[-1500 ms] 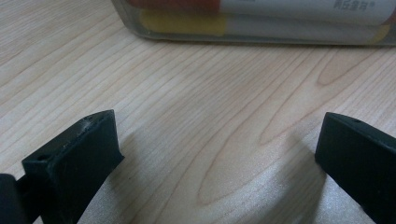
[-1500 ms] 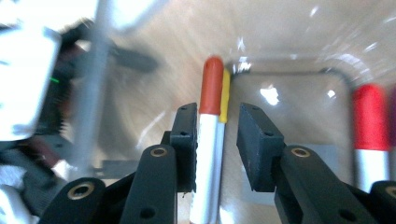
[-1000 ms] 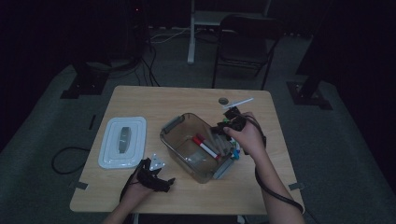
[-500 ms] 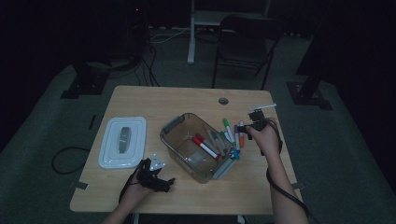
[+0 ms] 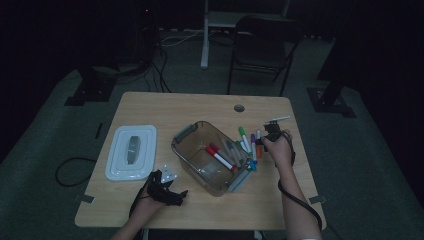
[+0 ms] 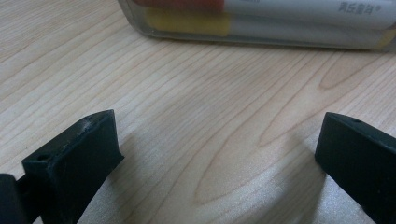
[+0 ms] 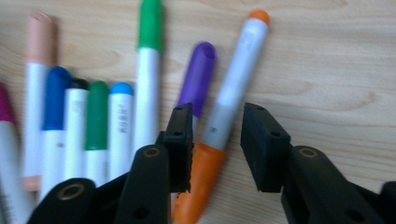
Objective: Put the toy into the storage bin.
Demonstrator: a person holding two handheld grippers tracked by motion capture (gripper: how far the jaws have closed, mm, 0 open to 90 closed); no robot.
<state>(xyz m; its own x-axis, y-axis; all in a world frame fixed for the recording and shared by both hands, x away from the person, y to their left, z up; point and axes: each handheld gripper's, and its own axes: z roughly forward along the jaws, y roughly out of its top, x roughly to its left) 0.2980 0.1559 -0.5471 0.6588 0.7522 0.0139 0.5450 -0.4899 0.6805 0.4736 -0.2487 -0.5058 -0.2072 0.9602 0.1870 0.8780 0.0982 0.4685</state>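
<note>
Two black fingers (image 7: pixel 264 147) — slim orange marker (image 7: pixel 224 116)

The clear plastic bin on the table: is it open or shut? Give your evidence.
Open. The clear bin has no cover on; its white lid lies apart on the table, and a red marker shows inside.

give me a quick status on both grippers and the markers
Right gripper closing astride orange marker, pads not yet on it. Left gripper open, idle by bin. Purple marker crowds it.
</note>
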